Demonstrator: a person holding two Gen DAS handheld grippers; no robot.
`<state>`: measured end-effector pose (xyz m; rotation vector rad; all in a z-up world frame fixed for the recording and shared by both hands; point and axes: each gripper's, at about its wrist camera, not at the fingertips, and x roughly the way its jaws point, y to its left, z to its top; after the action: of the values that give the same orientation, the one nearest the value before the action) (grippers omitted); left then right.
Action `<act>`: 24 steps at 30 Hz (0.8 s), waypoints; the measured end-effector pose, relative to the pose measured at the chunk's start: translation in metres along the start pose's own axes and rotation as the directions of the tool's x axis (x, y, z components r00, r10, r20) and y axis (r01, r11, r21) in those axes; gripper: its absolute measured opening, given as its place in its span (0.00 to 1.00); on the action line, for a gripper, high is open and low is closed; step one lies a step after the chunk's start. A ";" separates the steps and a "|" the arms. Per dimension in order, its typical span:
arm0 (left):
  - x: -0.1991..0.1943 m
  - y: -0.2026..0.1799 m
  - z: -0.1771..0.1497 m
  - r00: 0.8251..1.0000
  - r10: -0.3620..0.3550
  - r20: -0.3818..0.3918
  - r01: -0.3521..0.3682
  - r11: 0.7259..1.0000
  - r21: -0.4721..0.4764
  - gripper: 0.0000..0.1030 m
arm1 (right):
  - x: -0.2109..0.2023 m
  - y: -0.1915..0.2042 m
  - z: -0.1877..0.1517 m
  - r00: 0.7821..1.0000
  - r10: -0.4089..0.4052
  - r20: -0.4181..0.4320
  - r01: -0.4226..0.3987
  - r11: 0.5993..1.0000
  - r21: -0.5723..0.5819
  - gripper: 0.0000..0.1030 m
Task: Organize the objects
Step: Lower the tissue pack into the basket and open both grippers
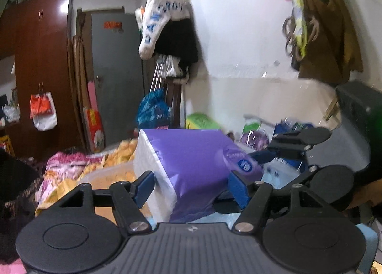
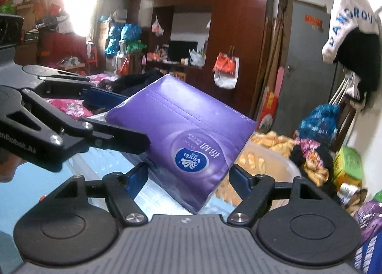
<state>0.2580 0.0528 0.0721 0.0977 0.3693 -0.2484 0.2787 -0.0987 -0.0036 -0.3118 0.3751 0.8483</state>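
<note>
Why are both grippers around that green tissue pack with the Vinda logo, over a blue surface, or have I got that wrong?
One detail is off: the tissue pack is purple, not green, as the right wrist view shows plainly. The rest stands: it carries the Vinda logo, the left gripper and the right gripper each have it between their fingers, and the blue surface lies below.

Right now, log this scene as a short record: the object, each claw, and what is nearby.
object: purple tissue pack, tilted, one corner down
right claw: fingers pressed on both sides of the pack
left claw: straddles the pack's white end; grip unclear
nearby: translucent tub just behind the pack
setting: cluttered room, brown wardrobe at the back
</note>
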 end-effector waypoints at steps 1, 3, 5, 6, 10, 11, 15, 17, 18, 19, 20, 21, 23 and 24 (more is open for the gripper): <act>0.001 0.003 0.000 1.000 -0.004 -0.010 0.004 1.000 -0.016 0.70 | 0.001 -0.002 0.002 1.000 -0.001 -0.014 0.001 1.000 -0.001 0.76; 0.002 0.008 0.001 1.000 0.019 -0.009 -0.020 0.999 -0.051 0.70 | -0.003 0.003 0.002 0.999 -0.041 -0.012 0.041 0.999 -0.033 0.85; 0.001 0.013 0.002 0.999 0.040 -0.004 -0.040 0.996 -0.080 0.70 | -0.007 0.006 0.001 0.995 -0.104 -0.007 0.103 0.992 -0.073 0.98; 0.000 0.014 0.001 0.999 0.036 -0.006 -0.037 0.996 -0.086 0.70 | -0.010 0.007 0.001 0.993 -0.118 -0.005 0.117 0.990 -0.081 0.98; -0.016 0.013 -0.004 0.999 0.033 0.038 -0.029 0.996 -0.086 0.72 | -0.028 0.004 0.000 0.991 -0.129 0.030 0.131 0.991 -0.043 0.98; -0.024 0.012 -0.005 0.997 0.033 0.064 -0.027 0.996 -0.086 0.78 | -0.036 0.003 -0.001 0.990 -0.136 0.044 0.137 0.990 -0.015 1.00; -0.069 0.002 -0.017 0.980 0.048 0.194 -0.027 0.993 -0.113 0.93 | -0.080 0.002 -0.010 0.976 -0.164 0.144 0.153 0.985 0.083 1.00; -0.091 -0.005 -0.026 0.970 0.051 0.239 -0.022 0.992 -0.124 0.99 | -0.102 0.001 -0.018 0.970 -0.174 0.170 0.149 0.978 0.146 1.00; -0.102 -0.009 -0.033 0.966 0.037 0.255 -0.003 0.992 -0.129 0.99 | -0.116 0.001 -0.025 0.967 -0.176 0.183 0.142 0.972 0.186 1.00; -0.110 -0.015 -0.041 0.966 0.017 0.258 0.019 0.991 -0.136 1.00 | -0.123 -0.001 -0.030 0.967 -0.166 0.191 0.123 0.968 0.219 1.00; -0.118 -0.022 -0.050 0.970 -0.006 0.244 0.041 0.990 -0.138 1.00 | -0.131 -0.003 -0.042 0.970 -0.151 0.191 0.100 0.962 0.254 1.00; -0.125 -0.029 -0.058 0.971 -0.028 0.238 0.061 0.989 -0.132 1.00 | -0.137 -0.001 -0.054 0.972 -0.150 0.181 0.097 0.957 0.274 1.00; -0.136 -0.045 -0.078 0.971 -0.052 0.234 0.085 0.988 -0.133 1.00 | -0.146 0.005 -0.081 0.973 -0.174 0.154 0.123 0.948 0.294 1.00; -0.136 -0.051 -0.085 0.976 -0.052 0.213 0.082 0.988 -0.133 1.00 | -0.151 0.009 -0.097 0.971 -0.191 0.143 0.141 0.943 0.301 1.00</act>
<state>0.0931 0.0451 0.0406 -0.0800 0.1798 -0.2959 0.1616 -0.2333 -0.0244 0.0024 0.3025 0.6371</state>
